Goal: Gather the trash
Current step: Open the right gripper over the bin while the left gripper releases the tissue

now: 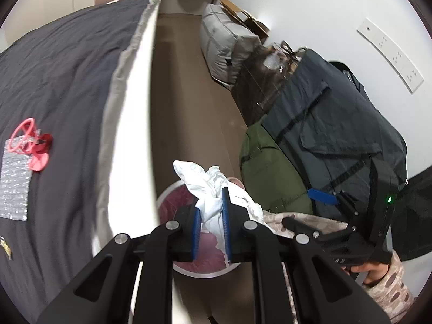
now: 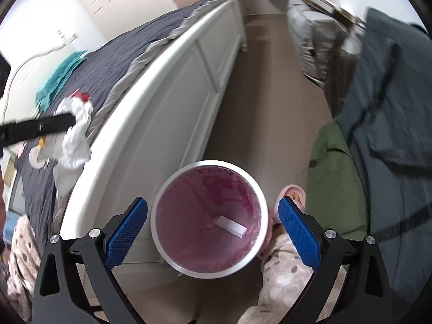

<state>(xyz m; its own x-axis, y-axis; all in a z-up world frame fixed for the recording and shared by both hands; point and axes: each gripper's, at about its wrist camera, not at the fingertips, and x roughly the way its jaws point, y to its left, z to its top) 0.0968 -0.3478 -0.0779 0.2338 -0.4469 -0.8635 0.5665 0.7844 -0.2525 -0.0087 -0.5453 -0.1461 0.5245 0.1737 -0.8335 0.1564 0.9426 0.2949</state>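
Observation:
My left gripper (image 1: 212, 210) is shut on a crumpled white tissue (image 1: 208, 186) and holds it above the round trash bin (image 1: 168, 197), which has a white rim and a pink inside and stands on the floor by the bed. In the right wrist view the same tissue (image 2: 74, 140) hangs from the left gripper's black finger beside the bed's edge. My right gripper (image 2: 213, 224) is open and empty, with its blue pads on either side of the bin (image 2: 162, 197), above it. A white strip of paper (image 2: 230, 225) lies inside the bin.
A bed with a dark grey cover (image 1: 54, 81) and white frame (image 2: 162, 108) is on the left. On it lie a red plastic piece (image 1: 33, 145), bubble wrap (image 1: 14, 186) and a teal cloth (image 2: 62, 75). Green (image 1: 270, 178) and dark bags (image 1: 337, 124) line the right wall.

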